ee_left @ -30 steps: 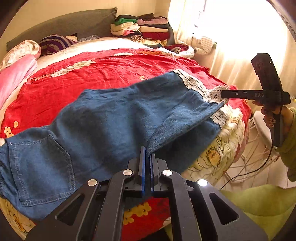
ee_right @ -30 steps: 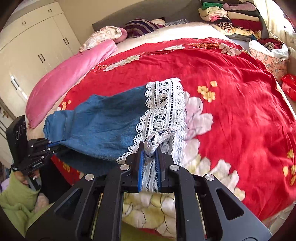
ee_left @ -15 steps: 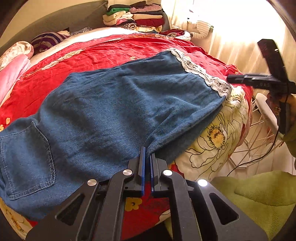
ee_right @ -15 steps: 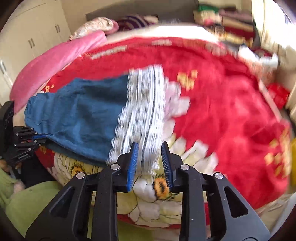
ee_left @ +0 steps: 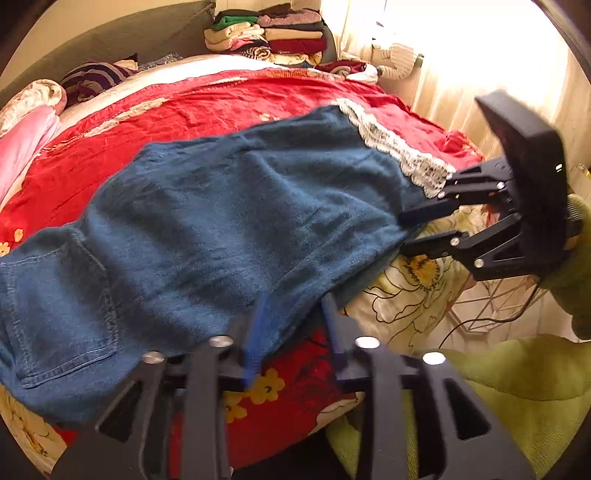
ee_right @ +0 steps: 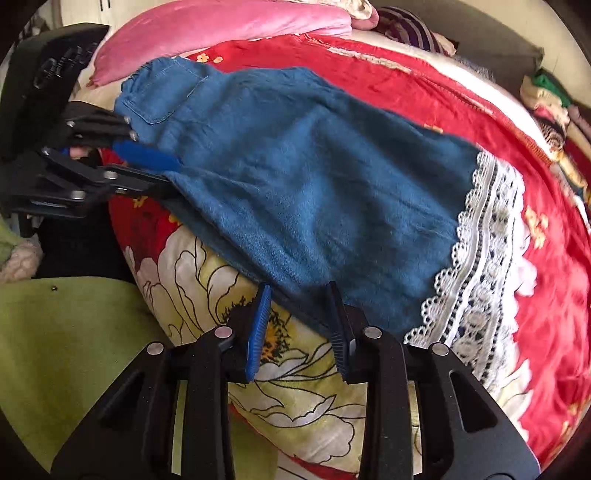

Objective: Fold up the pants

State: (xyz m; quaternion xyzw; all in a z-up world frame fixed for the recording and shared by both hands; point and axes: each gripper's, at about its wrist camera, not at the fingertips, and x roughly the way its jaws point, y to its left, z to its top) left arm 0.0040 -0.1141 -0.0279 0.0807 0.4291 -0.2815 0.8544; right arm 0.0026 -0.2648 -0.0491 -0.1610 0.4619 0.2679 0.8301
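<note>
Blue denim pants point(ee_left: 221, 221) with a white lace hem point(ee_left: 399, 155) and a back pocket point(ee_left: 59, 314) lie spread across the red floral bed cover point(ee_left: 184, 107), along the bed's near edge. My left gripper point(ee_left: 293, 332) is at that edge with its jaws opening. The cloth's edge hangs loose between the blue pads point(ee_left: 255, 332). My right gripper point(ee_right: 298, 321) is further along the same edge, near the lace hem point(ee_right: 476, 258). Its jaws are opening too, with the denim point(ee_right: 295, 184) just past the tips. Each view shows the other gripper: right point(ee_left: 404, 234), left point(ee_right: 159, 170).
Folded clothes point(ee_left: 273, 33) are stacked at the bed's far corner, a pink quilt point(ee_right: 221, 26) and a striped cushion point(ee_left: 92, 77) at its head. A white wire rack point(ee_left: 484, 314) and a curtain point(ee_left: 461, 74) stand beside the bed. The person's green sleeve point(ee_left: 576, 280) is close by.
Both grippers have let go of the pants. The right one released the lace hem, rolled and moved along the near edge toward the left one. The pants now lie flat.
</note>
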